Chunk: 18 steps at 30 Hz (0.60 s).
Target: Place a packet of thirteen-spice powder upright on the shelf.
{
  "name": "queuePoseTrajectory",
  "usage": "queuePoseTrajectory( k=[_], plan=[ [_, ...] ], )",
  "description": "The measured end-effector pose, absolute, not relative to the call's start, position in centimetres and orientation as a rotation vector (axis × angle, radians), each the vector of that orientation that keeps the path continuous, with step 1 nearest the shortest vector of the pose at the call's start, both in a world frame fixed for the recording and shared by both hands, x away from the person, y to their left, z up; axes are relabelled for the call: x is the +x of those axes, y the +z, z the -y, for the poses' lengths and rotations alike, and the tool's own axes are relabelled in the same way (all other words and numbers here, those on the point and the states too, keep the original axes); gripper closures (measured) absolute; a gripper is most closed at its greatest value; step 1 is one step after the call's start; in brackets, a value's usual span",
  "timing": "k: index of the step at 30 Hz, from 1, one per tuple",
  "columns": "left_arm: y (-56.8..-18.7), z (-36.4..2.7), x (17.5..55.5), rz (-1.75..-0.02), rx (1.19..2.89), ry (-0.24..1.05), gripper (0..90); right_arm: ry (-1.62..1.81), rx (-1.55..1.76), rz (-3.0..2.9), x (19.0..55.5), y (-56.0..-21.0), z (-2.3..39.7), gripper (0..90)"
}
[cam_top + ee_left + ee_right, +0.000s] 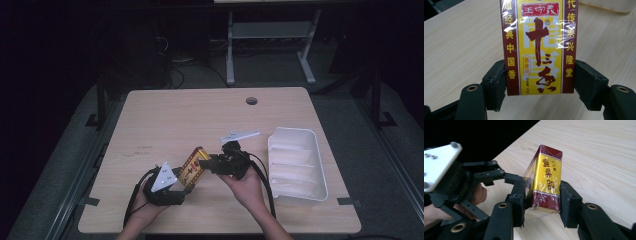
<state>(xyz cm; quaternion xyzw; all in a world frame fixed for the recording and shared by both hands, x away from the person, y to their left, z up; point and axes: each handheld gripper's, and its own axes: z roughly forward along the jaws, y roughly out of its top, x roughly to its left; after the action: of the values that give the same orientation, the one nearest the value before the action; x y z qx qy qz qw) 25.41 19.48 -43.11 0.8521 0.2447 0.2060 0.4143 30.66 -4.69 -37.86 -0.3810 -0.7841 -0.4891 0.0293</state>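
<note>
Above table: left tool (537,82) and right tool (541,202) both clamp box (539,47); top cropped.

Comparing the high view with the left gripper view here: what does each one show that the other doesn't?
High view alone: the white tray at the table's right, the person's hands, and the right gripper at the box's far end. Left gripper view alone: the box's printed red characters on yellow, readable up close, with the left gripper jaws pressed on its two red side edges. Both: the yellow-and-red box and the wooden table.
</note>
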Motion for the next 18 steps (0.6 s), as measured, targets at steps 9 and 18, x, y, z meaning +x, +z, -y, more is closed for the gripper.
queuePoseTrajectory(
  k=[9,18],
  plan=[
    [-43.1,-19.4,25.5,-0.602,2.13,0.515,29.5,-1.477,-1.099,2.424,30.7,-37.3,4.1,67.8],
    [-43.1,-20.0,25.7,-0.621,2.118,0.463,25.2,-1.419,-1.022,2.525,31.2,-36.2,4.4,68.4]
  ],
)
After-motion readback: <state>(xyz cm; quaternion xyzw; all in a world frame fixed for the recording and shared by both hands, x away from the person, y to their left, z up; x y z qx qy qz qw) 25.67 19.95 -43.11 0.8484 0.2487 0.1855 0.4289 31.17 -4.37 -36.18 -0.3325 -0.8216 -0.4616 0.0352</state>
